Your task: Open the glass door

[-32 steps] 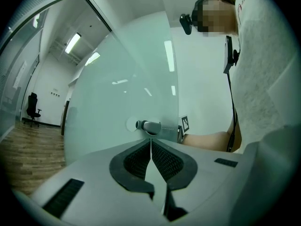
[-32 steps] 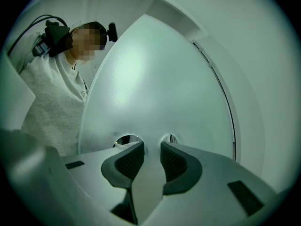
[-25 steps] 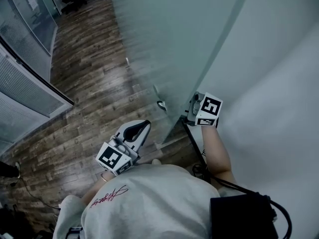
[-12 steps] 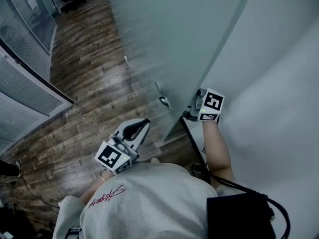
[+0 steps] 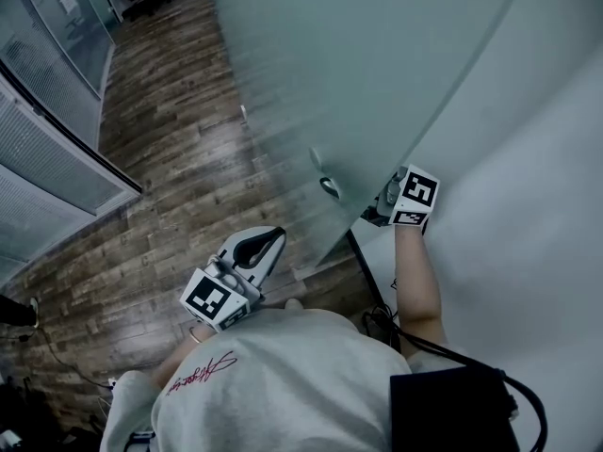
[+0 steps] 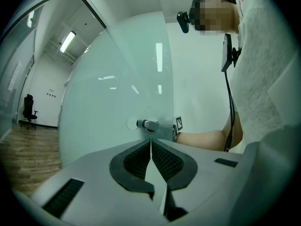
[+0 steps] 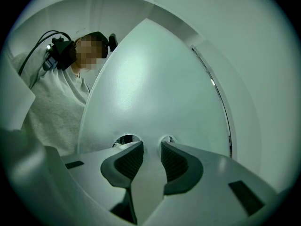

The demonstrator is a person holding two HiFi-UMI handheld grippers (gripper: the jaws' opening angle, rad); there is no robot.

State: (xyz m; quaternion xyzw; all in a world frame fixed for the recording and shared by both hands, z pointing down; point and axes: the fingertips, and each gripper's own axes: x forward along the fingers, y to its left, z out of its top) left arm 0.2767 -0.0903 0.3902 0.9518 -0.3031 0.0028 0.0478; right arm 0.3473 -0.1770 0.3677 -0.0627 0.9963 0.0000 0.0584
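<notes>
frosted glass door (image 5: 358, 83) stands at the far right. right gripper (image 7: 151, 147) is at its edge, behind the handle (image 5: 327, 185); its jaws have just been opening and grasp nothing, the glass just ahead. left gripper (image 6: 150, 144) is clenched empty, near the person, apart from the door.

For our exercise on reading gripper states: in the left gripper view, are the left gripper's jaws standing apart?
No: the left gripper has its jaws meeting at the tips, with nothing between them.

Glass door (image 5: 377, 83) swings further open, edge & handle (image 5: 327, 185) shift right. Right gripper (image 7: 151, 149) goes w/ it, jaws just opening wider, nothing btwn them.
</notes>
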